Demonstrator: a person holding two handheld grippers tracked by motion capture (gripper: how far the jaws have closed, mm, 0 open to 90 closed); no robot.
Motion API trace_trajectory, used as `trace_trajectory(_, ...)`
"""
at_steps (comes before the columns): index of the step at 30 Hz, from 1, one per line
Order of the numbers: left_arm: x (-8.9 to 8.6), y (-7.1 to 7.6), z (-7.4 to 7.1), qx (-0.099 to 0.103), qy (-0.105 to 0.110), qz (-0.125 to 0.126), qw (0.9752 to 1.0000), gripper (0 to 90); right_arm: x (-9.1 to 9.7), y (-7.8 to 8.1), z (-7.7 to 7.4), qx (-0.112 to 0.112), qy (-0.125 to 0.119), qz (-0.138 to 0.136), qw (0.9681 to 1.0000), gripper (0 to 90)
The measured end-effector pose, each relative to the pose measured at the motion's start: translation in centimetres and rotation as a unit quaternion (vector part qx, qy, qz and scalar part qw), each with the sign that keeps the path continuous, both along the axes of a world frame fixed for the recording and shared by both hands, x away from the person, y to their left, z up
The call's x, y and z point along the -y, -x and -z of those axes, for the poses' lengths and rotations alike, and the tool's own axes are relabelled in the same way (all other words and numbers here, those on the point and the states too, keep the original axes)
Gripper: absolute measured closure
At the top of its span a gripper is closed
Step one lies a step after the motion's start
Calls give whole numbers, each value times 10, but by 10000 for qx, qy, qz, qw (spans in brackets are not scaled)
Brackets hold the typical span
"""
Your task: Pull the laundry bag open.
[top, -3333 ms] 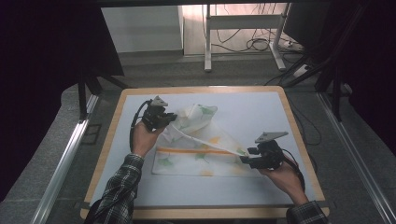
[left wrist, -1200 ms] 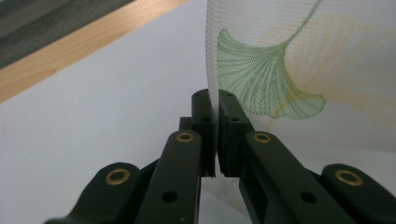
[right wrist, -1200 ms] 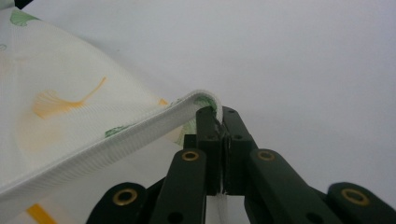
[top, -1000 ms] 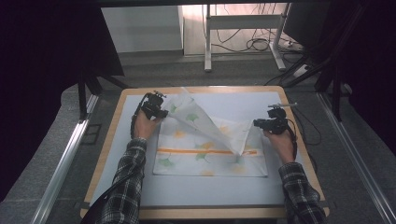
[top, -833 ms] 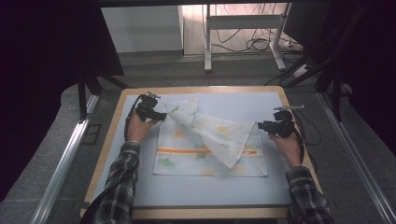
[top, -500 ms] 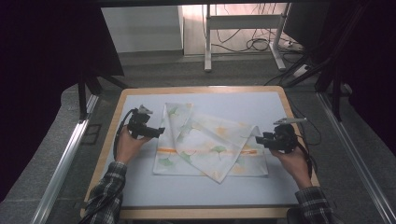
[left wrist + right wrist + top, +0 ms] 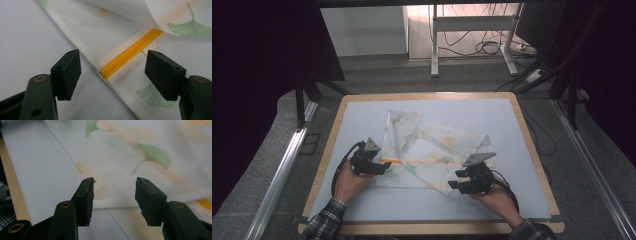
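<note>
With both grippers' fingers [image 7: 67,72] open at the near edge of the folded cloth [image 7: 432,150] on the surface [image 7: 512,120], a shallow pinch risked catching one layer only.

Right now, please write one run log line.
cloth: folded, flat on table | left claw: open, at edge | right claw: open, at corner
</note>
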State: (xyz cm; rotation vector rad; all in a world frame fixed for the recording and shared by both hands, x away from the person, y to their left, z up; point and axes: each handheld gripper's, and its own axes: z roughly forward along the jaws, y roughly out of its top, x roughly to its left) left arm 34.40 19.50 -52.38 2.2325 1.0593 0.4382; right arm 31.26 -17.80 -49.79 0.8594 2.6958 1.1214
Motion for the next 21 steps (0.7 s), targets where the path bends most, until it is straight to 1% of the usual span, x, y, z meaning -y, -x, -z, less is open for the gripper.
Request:
trace_trajectory(1,-2,2,4,-90,58,-6,9999,309,-6,2,3,-27,49,-127,9999,476)
trace_trajectory(3,-2,4,9,-127,-130,-2,9998,335,-13,5,8,-26,155,-242,9996,470)
trace_trajectory(4,-2,5,10,-131,-172,33,9998,342,-16,6,11,-26,234,-297,9993,470)
trace_trajectory(5,-2,6,10,-153,-135,50,9998,353,-19,6,15,-2,347,-361,9987,471)
trace_trajectory(6,-2,6,10,-153,-135,50,9998,383,-21,7,18,25,424,-392,9983,485)
trace_trajectory(7,-1,6,10,-196,-105,111,9997,418,-24,8,21,68,589,-426,9973,518)
trace_trajectory(8,0,7,9,-216,-101,153,9996,456,-25,10,22,227,625,-436,9968,574)
trace_trajectory(9,1,8,9,-222,-112,118,9996,494,-26,11,21,322,722,-466,9958,668)
trace_trajectory(10,1,8,9,-222,-112,118,9996,508,-27,12,20,338,751,-559,9950,754)
trace_trajectory(11,1,8,8,-310,-45,59,9995,551,-28,13,21,321,756,-597,9948,810)
trace_trajectory(12,0,8,9,-378,52,62,9993,610,-28,13,21,302,755,-630,9947,855)
trace_trajectory(13,0,8,9,-413,134,30,9991,658,-29,14,20,284,789,-607,9946,878)
trace_trajectory(14,-1,8,9,-434,165,12,9989,696,-29,13,20,237,796,-587,9948,885)
trace_trajectory(15,-2,7,9,-451,157,40,9988,757,-29,13,19,187,797,-568,9950,888)
trace_trajectory(16,-3,7,9,-471,181,48,9987,783,-29,12,18,215,825,-566,9948,888)
trace_trajectory(17,-2,8,8,-475,180,58,9987,799,-28,12,15,243,841,-507,9949,888)
trace_trajectory(18,-2,8,8,-475,180,58,9987,812,-26,10,12,259,794,-487,9953,888)
trace_trajectory(19,-1,8,8,-459,161,79,9988,826,-22,7,6,251,674,-404,9966,888)
trace_trajectory(21,0,9,7,-440,77,124,9989,829,-15,2,-3,298,533,-266,9978,888)
